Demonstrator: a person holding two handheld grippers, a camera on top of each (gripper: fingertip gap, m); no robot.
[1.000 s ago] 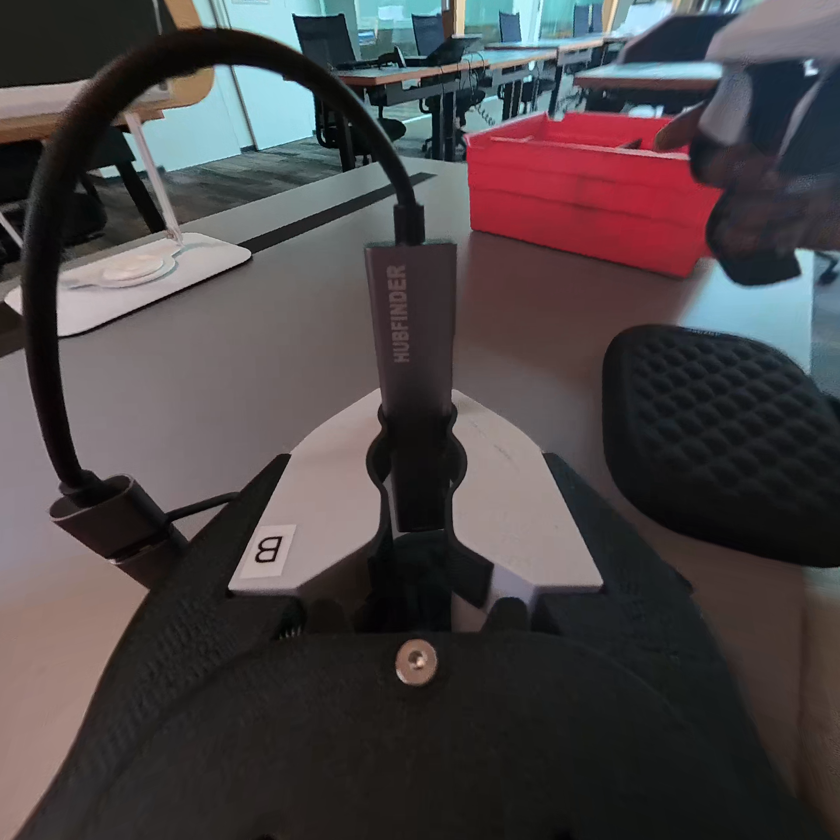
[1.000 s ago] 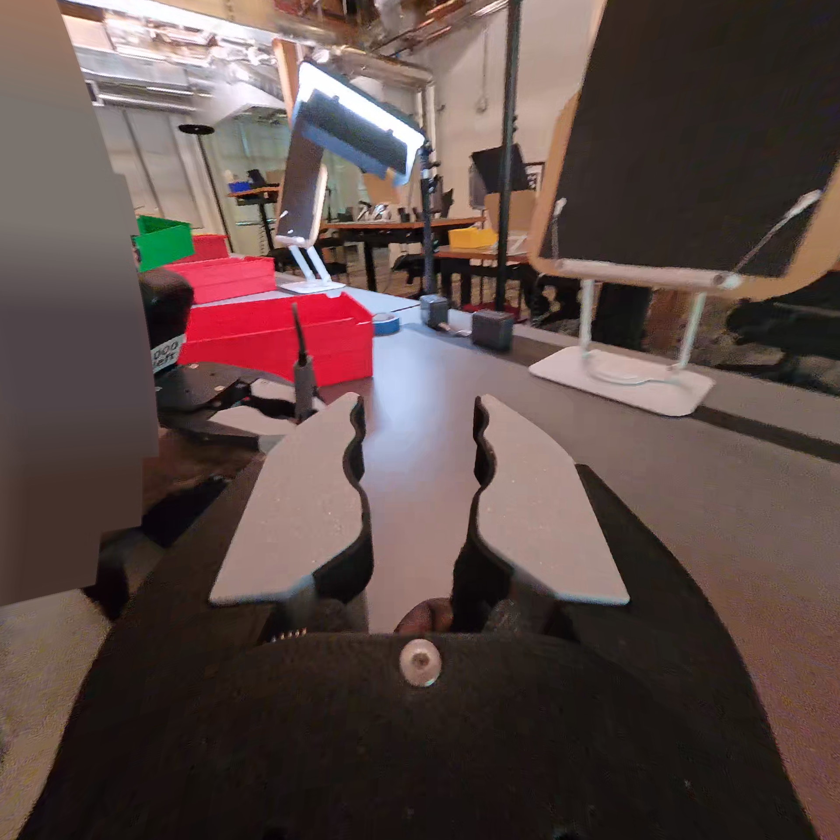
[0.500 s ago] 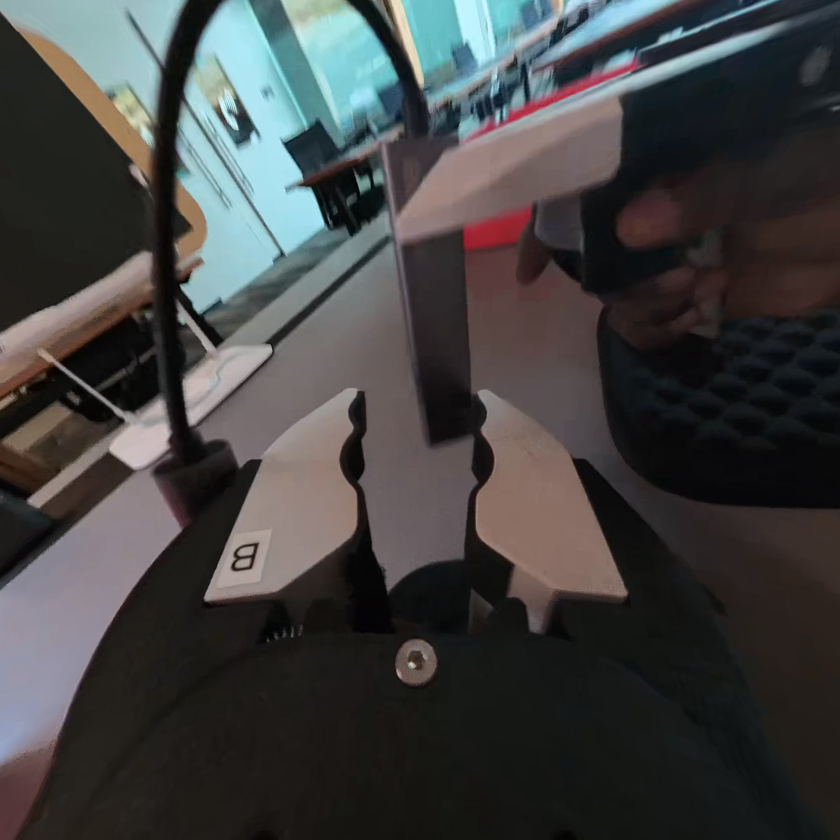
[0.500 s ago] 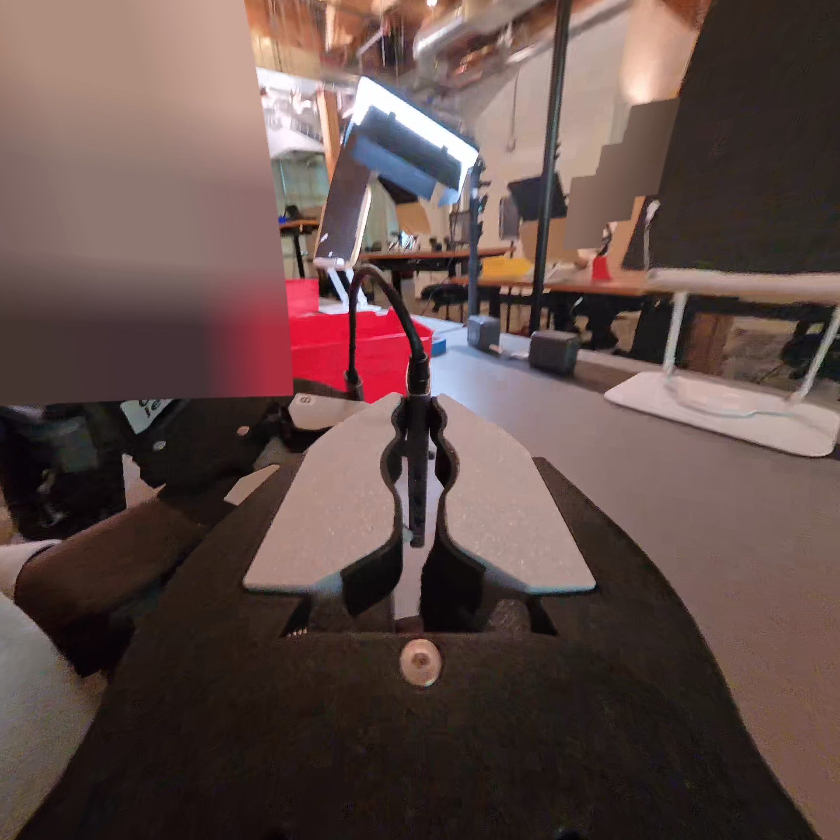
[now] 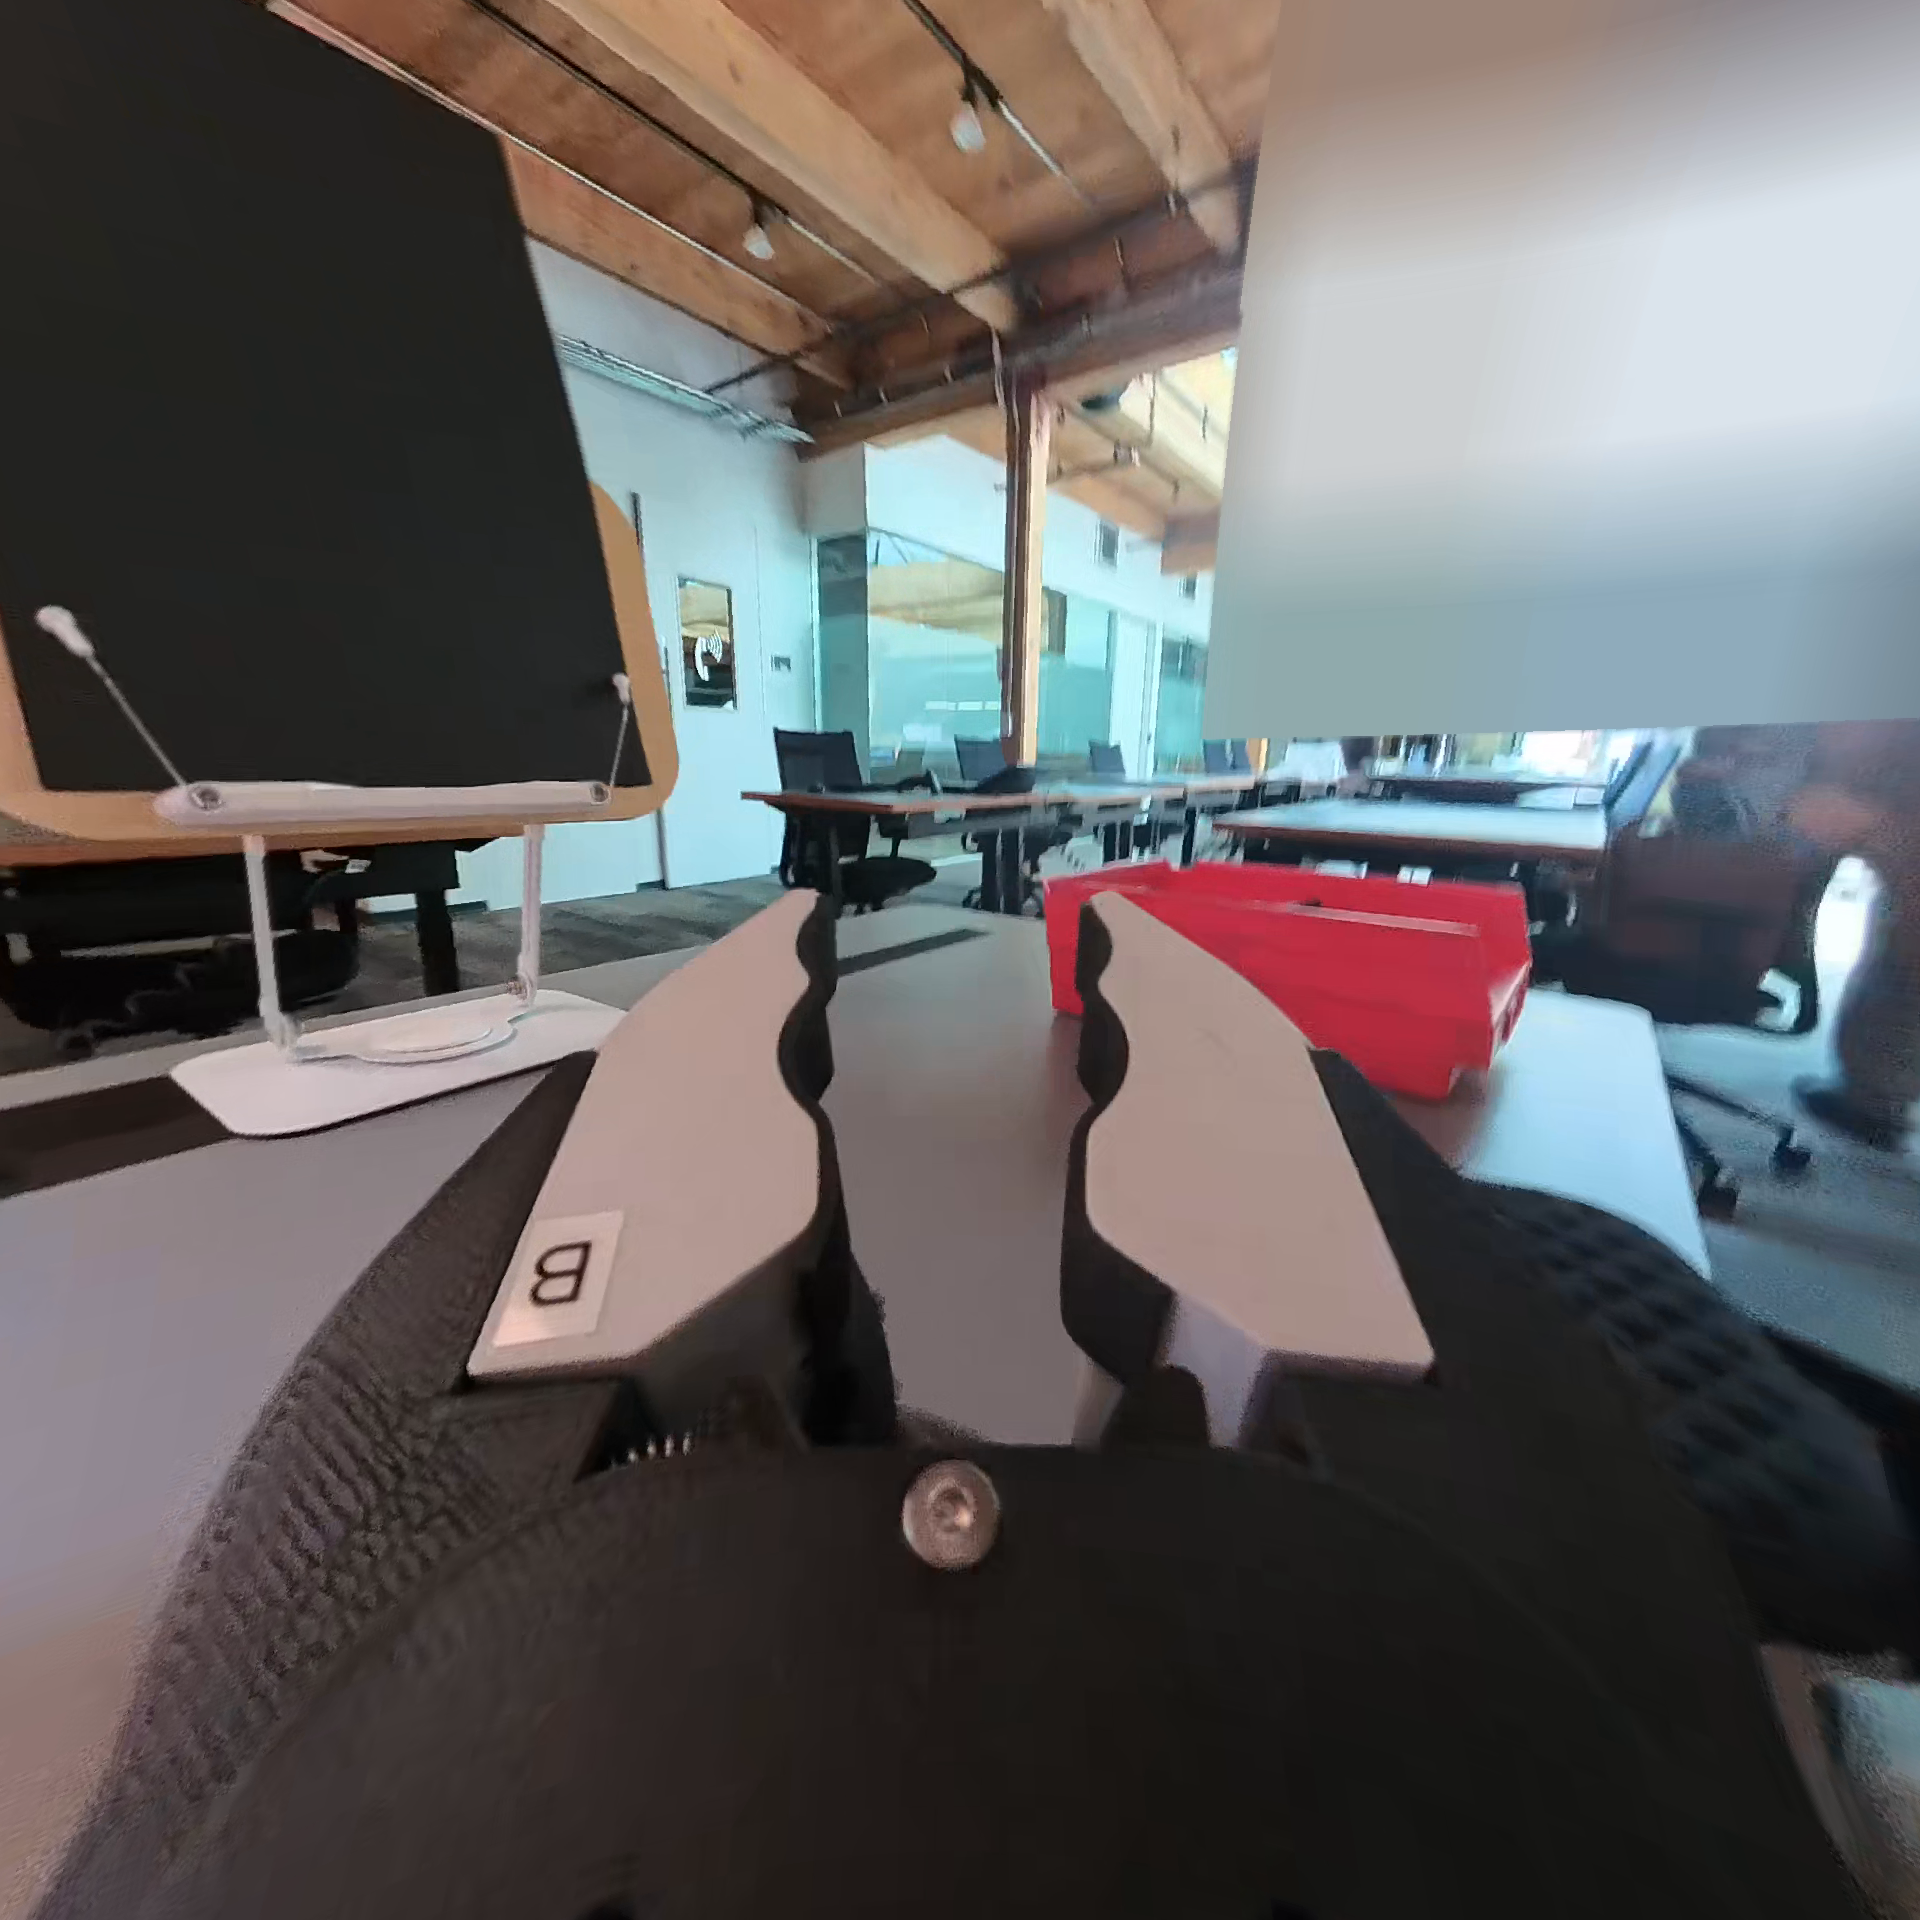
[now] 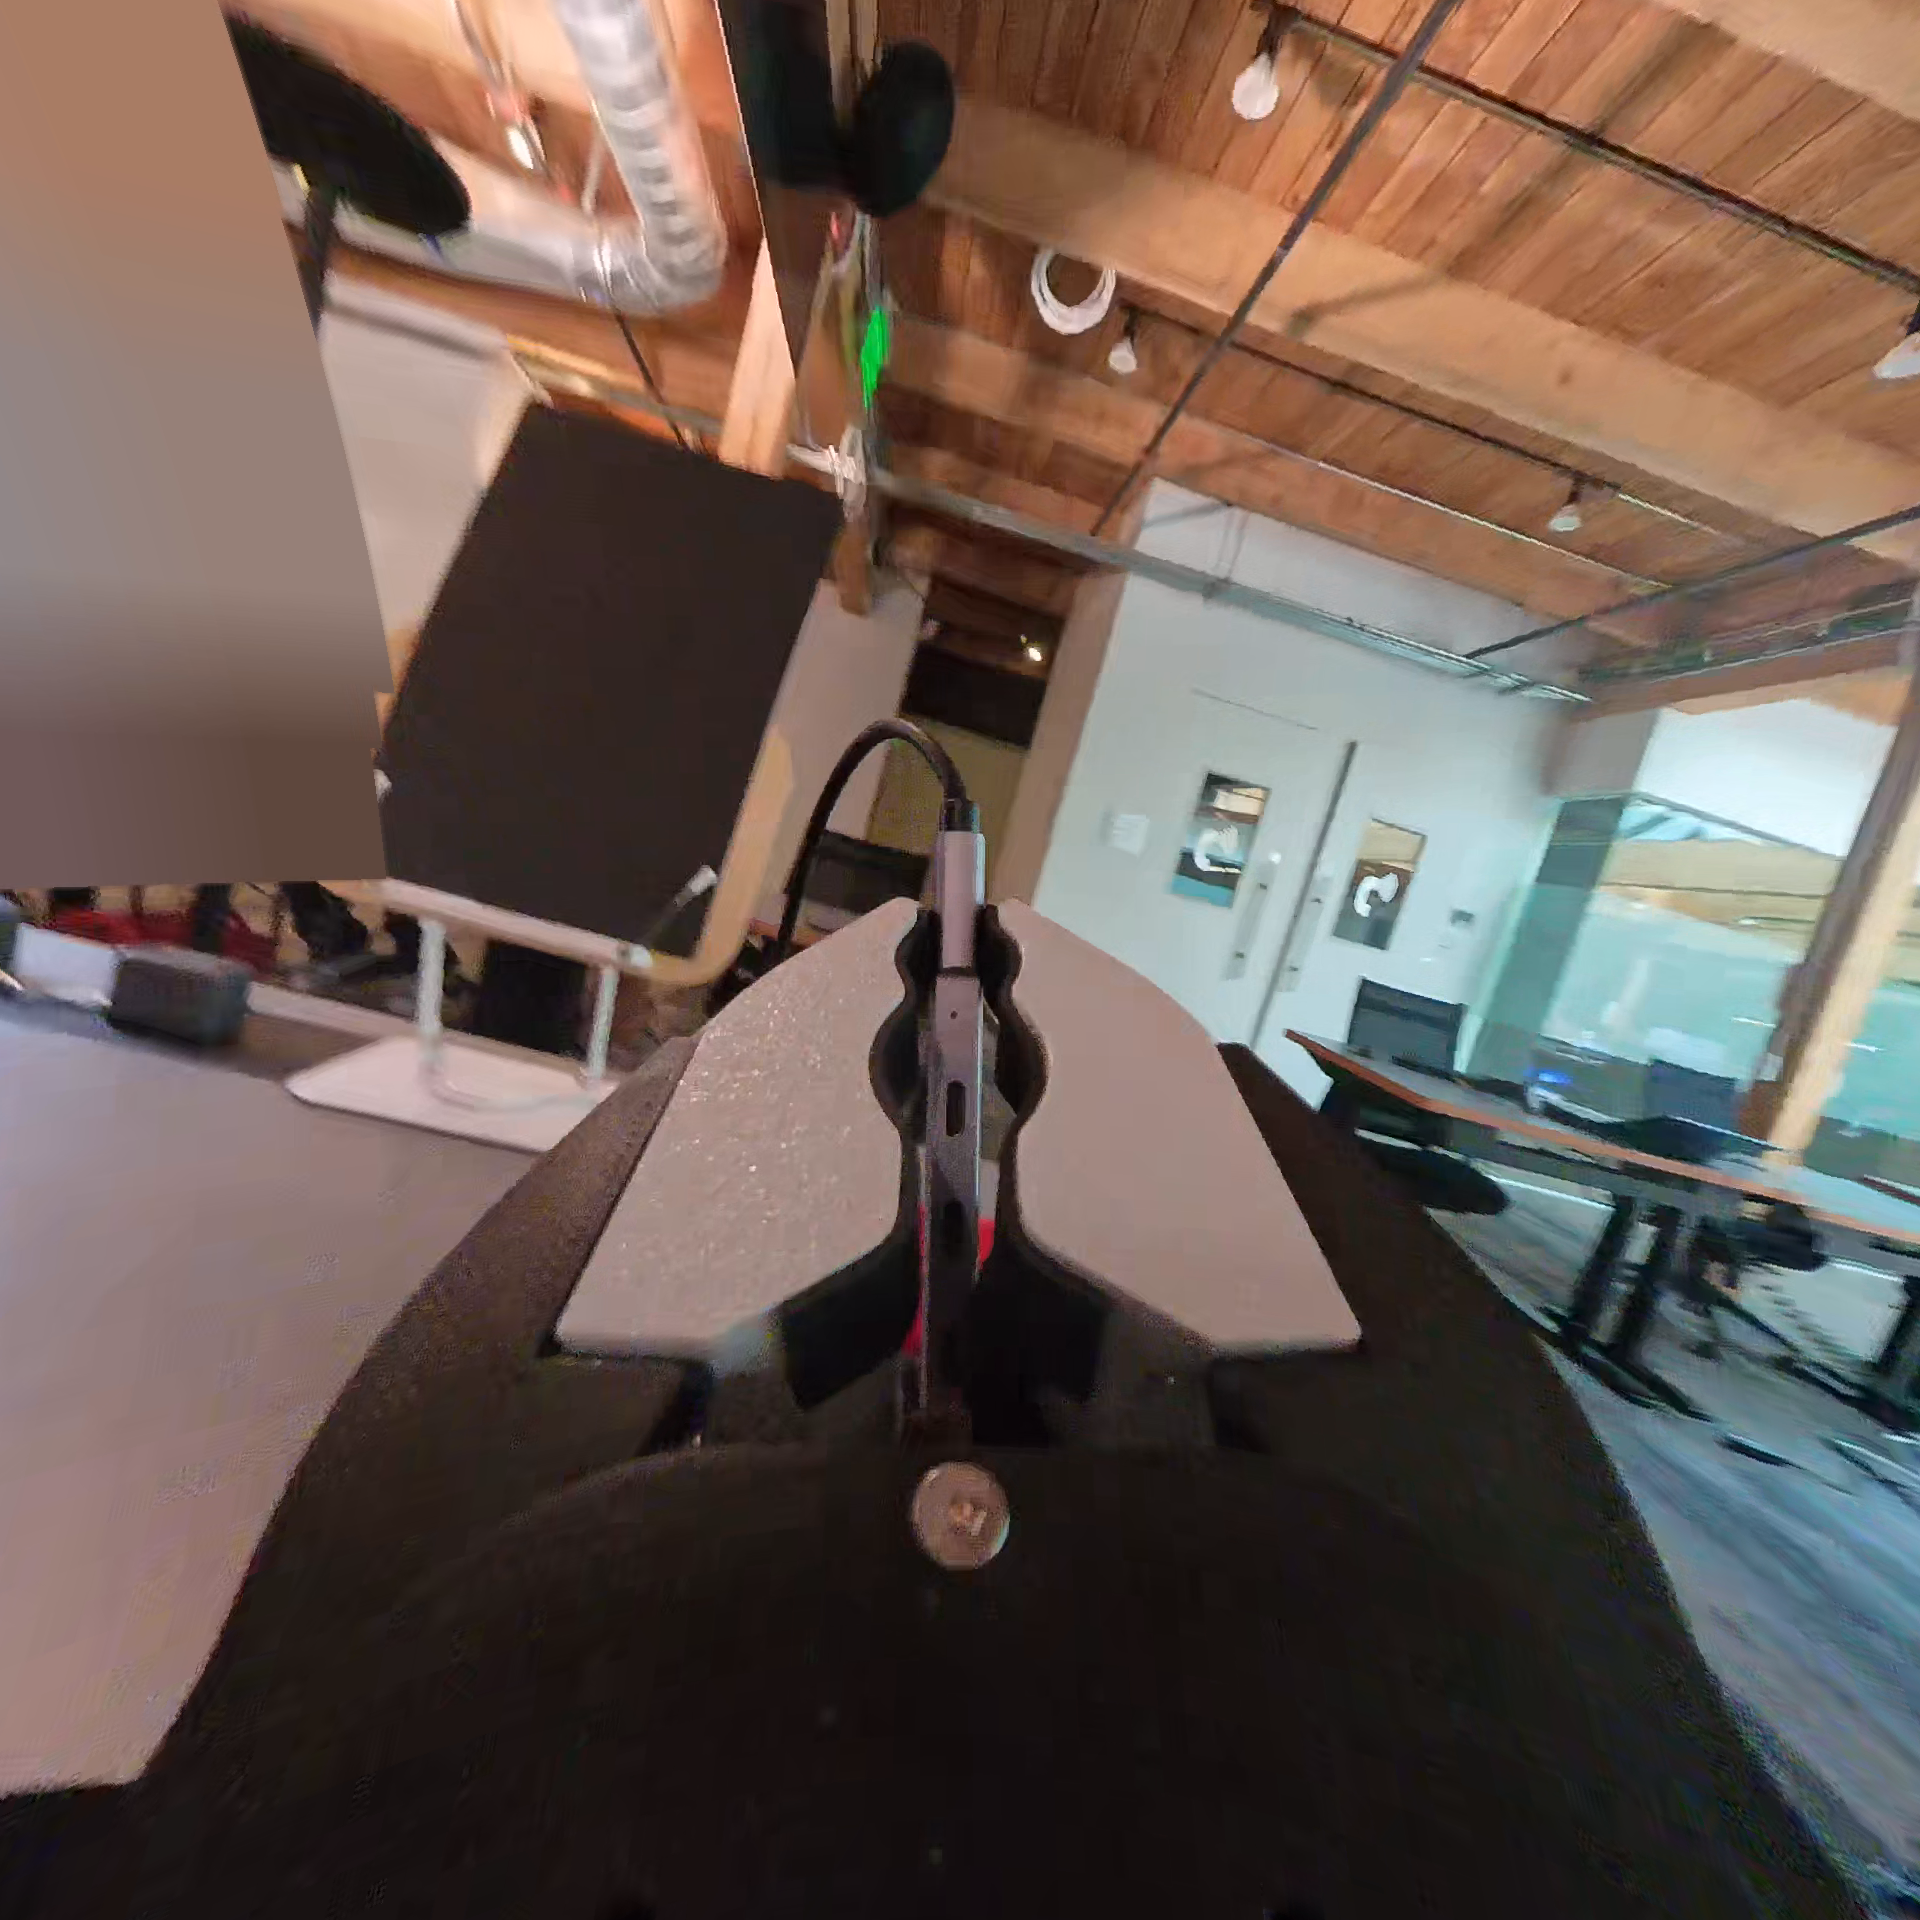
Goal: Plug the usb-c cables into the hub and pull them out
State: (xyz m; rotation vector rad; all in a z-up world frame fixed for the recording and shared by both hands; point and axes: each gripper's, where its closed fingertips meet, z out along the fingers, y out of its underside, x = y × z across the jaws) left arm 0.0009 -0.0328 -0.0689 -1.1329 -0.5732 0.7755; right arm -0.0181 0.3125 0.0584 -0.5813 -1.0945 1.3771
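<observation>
In the right wrist view my right gripper (image 6: 958, 920) is shut on the thin edge of the grey hub (image 6: 958, 1029), held edge-on and upright above the table. The hub's black cable (image 6: 847, 790) arcs up from its far end and drops behind the left finger. Small ports show on the hub's near edge. In the left wrist view my left gripper (image 5: 954, 920) is open with nothing between its fingers, above the grey table (image 5: 208, 1247). The hub does not show in the left view.
A red bin (image 5: 1330, 971) stands on the table beyond the left gripper. A black board on a white stand (image 5: 343, 821) is at the left; it also shows in the right view (image 6: 582, 675). A black quilted pad (image 5: 1662, 1351) lies at the right. A small dark box (image 6: 177, 997) sits far left. The tips of one gripper are about 35 cm away from the tips of the other.
The hub passed from my left gripper to my right: the left opened and let it go, the right closed on its edge and lifted it away. Both views have swung upward.
</observation>
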